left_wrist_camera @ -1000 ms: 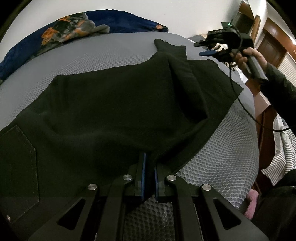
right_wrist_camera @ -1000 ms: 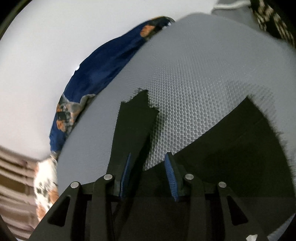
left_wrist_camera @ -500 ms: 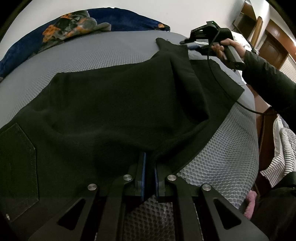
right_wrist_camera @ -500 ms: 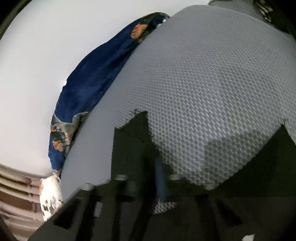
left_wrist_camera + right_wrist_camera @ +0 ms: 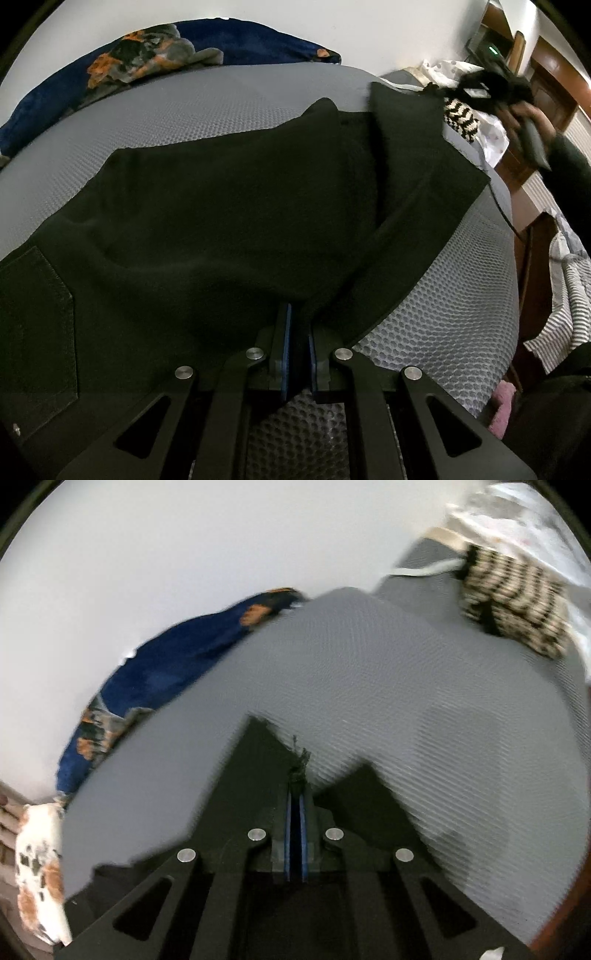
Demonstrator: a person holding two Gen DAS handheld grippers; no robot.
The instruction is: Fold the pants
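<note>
Black pants (image 5: 221, 221) lie spread on a grey mesh mattress (image 5: 443, 314), back pocket at the left. My left gripper (image 5: 298, 314) is shut on the near edge of the pants at the crotch. My right gripper (image 5: 295, 797) is shut on the frayed hem of a pant leg (image 5: 258, 775) and holds it lifted off the mattress (image 5: 369, 664). In the left wrist view the right gripper (image 5: 491, 88) is blurred at the far right, with the leg end (image 5: 402, 110) pulled up toward it.
A blue and orange patterned blanket (image 5: 155, 62) lies along the far edge by the white wall. A black-and-white knitted item (image 5: 513, 602) and pale cloth sit at the far right corner. Striped fabric (image 5: 569, 295) and wooden furniture stand right of the bed.
My right gripper went from open over the hem to shut on it, then lifted and pulled the leg end up and to the right. My left gripper stayed shut in place.
</note>
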